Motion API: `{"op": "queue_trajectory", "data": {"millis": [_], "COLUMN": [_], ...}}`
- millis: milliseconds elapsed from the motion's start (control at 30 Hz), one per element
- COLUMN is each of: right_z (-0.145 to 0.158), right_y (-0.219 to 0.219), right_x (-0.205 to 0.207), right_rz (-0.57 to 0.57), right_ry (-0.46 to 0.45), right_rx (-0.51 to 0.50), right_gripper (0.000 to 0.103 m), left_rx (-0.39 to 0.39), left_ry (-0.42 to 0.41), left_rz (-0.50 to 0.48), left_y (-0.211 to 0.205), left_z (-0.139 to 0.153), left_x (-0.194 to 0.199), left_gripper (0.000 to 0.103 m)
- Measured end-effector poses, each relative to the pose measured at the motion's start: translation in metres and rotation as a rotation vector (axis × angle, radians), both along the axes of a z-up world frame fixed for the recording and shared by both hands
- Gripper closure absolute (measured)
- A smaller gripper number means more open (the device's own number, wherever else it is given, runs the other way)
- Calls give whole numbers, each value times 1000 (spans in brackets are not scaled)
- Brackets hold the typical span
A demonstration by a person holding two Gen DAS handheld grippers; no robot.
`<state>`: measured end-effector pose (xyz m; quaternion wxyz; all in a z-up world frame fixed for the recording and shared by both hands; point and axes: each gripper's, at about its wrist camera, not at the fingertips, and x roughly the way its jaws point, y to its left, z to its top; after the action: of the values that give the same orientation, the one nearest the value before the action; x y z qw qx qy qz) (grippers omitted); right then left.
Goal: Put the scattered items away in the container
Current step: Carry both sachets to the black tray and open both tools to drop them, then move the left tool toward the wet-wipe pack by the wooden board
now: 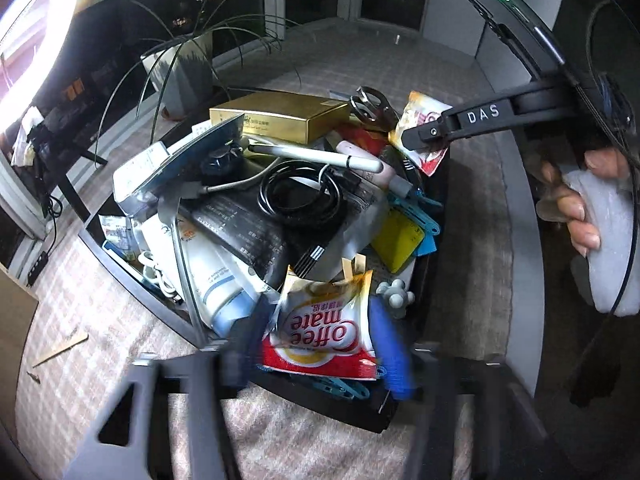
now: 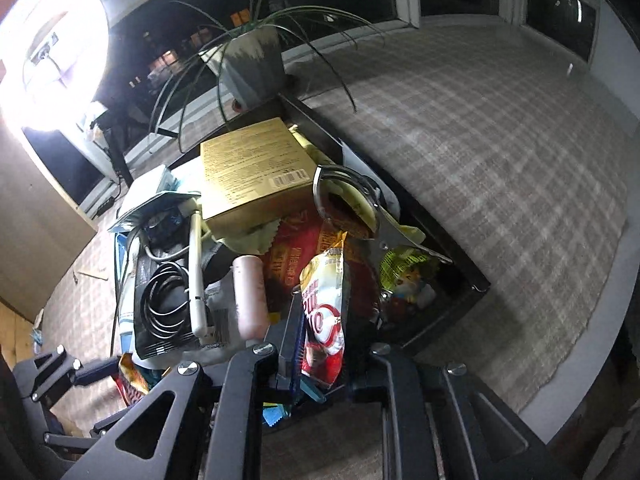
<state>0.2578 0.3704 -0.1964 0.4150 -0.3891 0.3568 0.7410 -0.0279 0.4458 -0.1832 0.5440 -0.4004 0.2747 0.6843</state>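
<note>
A black tray [image 1: 434, 200] on the checked cloth is heaped with items: a gold box [image 1: 280, 116], scissors [image 1: 370, 108], a black cable coil [image 1: 300, 196] and a white tube [image 1: 212, 276]. My left gripper [image 1: 320, 340] is shut on a Coffee mate sachet [image 1: 324, 328] above the tray's near edge, blue pads on both sides. My right gripper [image 2: 316, 344] is shut on a second sachet [image 2: 324, 312] over the tray's right part; it also shows in the left wrist view [image 1: 424, 136], pinching that sachet [image 1: 420, 120].
A potted plant [image 2: 252, 68] stands behind the tray. A wooden stick [image 1: 60, 346] and a small screw [image 1: 34, 376] lie on the cloth to the left. A bright ring lamp [image 2: 52, 52] glares at top left. The checked cloth [image 2: 500, 160] stretches right.
</note>
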Motion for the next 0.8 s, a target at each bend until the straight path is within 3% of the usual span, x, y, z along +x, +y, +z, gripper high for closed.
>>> {"op": "queue_trajectory", "data": {"millis": [33, 67, 133, 533, 800], "right_z": [1, 2, 5, 22, 36], "right_y": [1, 0, 0, -15, -39], "right_x": [0, -1, -1, -24, -100], "right_rz": [0, -2, -7, 36, 200], "right_ry": [-10, -16, -15, -13, -15], "right_rx": [3, 7, 18, 43, 64], "right_gripper": [82, 73, 68, 67, 67], "left_rx": [9, 22, 31, 33, 8], "left_ry": [-7, -14, -12, -9, 17], "left_rz": [2, 5, 10, 109, 298], "left_y": [0, -2, -5, -51, -131], "left_z": [1, 3, 6, 15, 15], "left_x": [-1, -3, -5, -41, -105], "left_gripper": [27, 27, 27, 27, 27]}}
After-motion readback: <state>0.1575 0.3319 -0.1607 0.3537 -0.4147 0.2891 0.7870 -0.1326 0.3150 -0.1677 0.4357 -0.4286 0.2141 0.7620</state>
